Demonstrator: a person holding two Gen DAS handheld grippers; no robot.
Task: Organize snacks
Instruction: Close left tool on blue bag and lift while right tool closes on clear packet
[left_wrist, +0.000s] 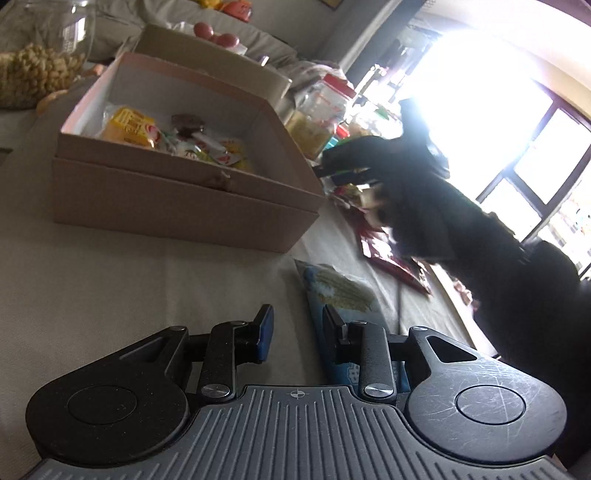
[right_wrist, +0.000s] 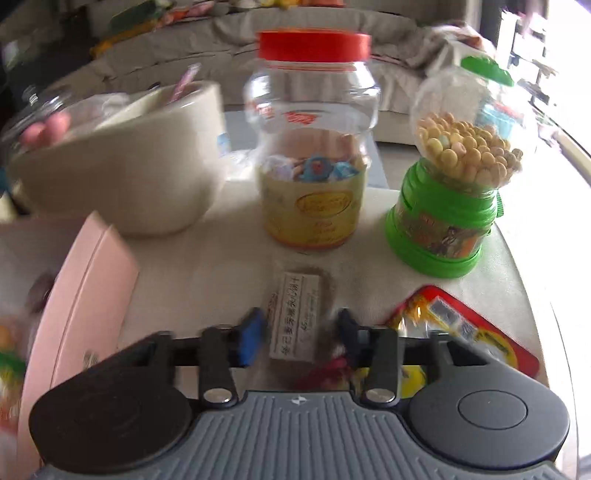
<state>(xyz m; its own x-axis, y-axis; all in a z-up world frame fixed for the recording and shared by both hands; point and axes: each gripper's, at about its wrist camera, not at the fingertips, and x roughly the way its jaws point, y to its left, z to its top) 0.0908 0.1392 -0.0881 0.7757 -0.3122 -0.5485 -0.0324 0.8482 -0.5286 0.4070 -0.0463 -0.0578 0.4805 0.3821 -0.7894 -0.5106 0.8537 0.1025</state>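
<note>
Right wrist view blurred throughout; print on white packet (right_wrist: 294, 320) unreadable. Pink box (right_wrist: 79, 295) cut off at 9 o'clock edge. Red packet (right_wrist: 469, 332) partly hidden behind gripper body. Left wrist view: right gripper (left_wrist: 343, 173) at 3 o'clock backlit, dark, grip state indeterminate. Blue packet (left_wrist: 343, 291) partly hidden by fingers (left_wrist: 334, 325).

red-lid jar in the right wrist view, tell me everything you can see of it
The red-lid jar is clear plastic with a waisted body and a red screw lid, closed. A yellow label wraps its lower half. It is under half full of small colourful pieces, blue and pink among them. It stands upright on the pale tablecloth, between the cream bowl and the green candy dispenser, touching neither. The image is slightly blurred.
</note>
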